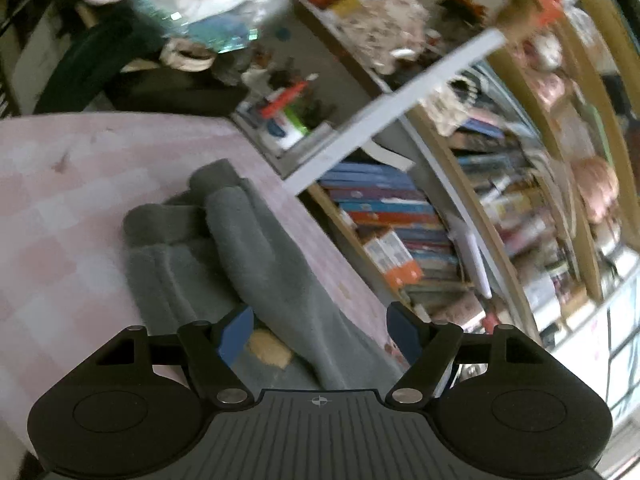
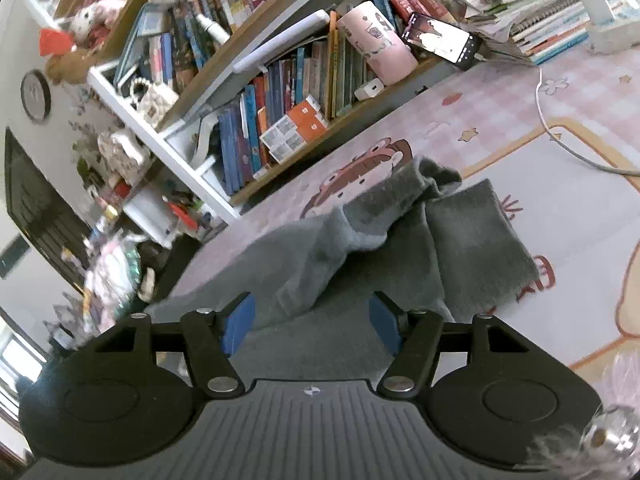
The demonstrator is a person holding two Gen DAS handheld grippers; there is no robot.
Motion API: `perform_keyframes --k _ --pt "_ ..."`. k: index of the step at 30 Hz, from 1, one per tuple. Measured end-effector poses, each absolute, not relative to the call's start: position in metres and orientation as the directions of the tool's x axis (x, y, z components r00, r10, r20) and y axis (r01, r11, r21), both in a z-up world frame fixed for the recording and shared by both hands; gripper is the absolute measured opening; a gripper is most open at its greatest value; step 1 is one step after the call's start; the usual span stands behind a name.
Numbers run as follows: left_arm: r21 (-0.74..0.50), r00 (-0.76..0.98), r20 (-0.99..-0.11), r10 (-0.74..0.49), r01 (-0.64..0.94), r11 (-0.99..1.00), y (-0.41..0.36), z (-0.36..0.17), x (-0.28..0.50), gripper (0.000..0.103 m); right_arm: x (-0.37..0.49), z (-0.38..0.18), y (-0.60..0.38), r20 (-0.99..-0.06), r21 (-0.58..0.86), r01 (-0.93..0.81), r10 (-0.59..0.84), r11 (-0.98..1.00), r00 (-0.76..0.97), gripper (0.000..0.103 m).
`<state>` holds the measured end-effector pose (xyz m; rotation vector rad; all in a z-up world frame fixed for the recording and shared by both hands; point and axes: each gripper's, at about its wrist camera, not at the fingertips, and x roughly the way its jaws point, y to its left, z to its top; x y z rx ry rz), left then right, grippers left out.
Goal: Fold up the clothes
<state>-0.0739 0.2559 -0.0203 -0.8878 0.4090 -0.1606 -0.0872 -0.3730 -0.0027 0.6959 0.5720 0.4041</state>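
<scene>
We see the left claw [image 1: 320, 330] spread wide, its blue pads [image 1: 236, 334] clear of the cloth, nothing gripped. The right claw [image 2: 310, 326] also stands apart and holds nothing; its pads [image 2: 237, 324] hover over the fabric.

The grey garment [image 2: 360, 256] lies on the bench [image 2: 540, 184], bunched and partly folded. From the right wrist it starts under the claw and runs away from us, a raised fold in the middle and a flat flap to the right. From the left wrist, the same garment [image 1: 240, 248] stretches ahead from between the pads, its two rolled ends lying farthest from the claw.

The bench wears a pink checked cover with cartoon prints. A white cable [image 2: 560, 136] trails across it at the far right.

Beyond the bench edge stands a shelf [image 2: 320, 120] packed with books. A pink cup [image 2: 376, 46] sits on it, with a phone [image 2: 440, 42] just beside. Further left, white shelving [image 2: 160, 136] holds a quilted bag [image 2: 154, 98] and small clutter.
</scene>
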Motion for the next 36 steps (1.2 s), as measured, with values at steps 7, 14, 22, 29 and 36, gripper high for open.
perform_keyframes --k 7,14,22,29,36 --pt "-0.753 0.878 -0.409 -0.250 -0.170 0.635 0.270 -0.026 -0.026 0.072 -0.043 -0.014 -0.382 -0.375 0.796 -0.043 0.548 0.603 0.748 0.063" --pt "-0.754 0.862 -0.459 -0.216 -0.249 0.608 0.277 -0.039 0.019 0.039 -0.014 -0.023 -0.386 -0.379 0.838 0.045 0.520 0.544 0.766 0.061" --pt "-0.837 0.915 -0.241 -0.322 -0.028 0.546 0.283 -0.006 0.024 0.004 0.012 0.017 -0.380 -0.377 0.766 -0.034 0.492 0.642 0.785 0.013" --pt "-0.840 0.930 -0.143 -0.340 0.067 0.538 0.293 -0.011 -0.040 0.005 -0.034 0.032 -0.408 -0.263 0.740 -0.108 0.434 0.664 0.862 0.011" --pt "-0.801 0.882 -0.341 -0.325 -0.092 0.591 0.291 -0.069 -0.056 0.005 -0.049 -0.041 -0.408 -0.438 0.738 0.028 0.448 0.674 0.780 0.010"
